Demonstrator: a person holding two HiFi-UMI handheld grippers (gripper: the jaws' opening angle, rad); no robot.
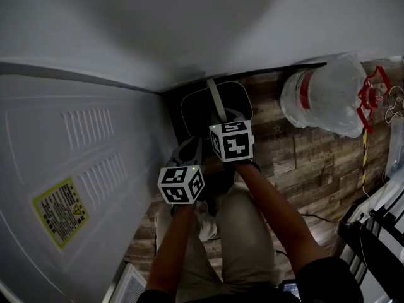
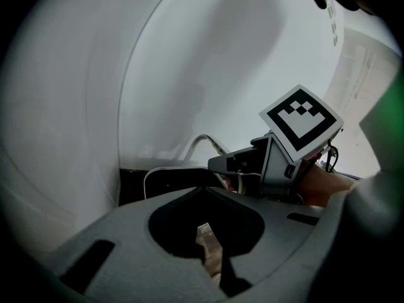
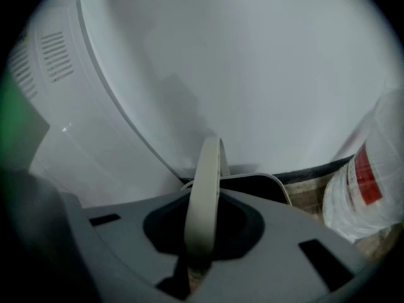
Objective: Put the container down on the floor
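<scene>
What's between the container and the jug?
Bare wood floor separates container and jug; it shows in the head view and the right gripper view.

Your head camera is looking steeply down past your arms at the container (image 1: 197, 109) beside the white wall (image 1: 189, 24). The left gripper view is facing this wall from low and near, and it is catching the right gripper (image 2: 221, 164) at its right side. The right gripper view is looking from very close along the container handle (image 3: 205, 201), with the water bottle (image 3: 366, 182) at its right. All three are sharing the wall and the container.
</scene>
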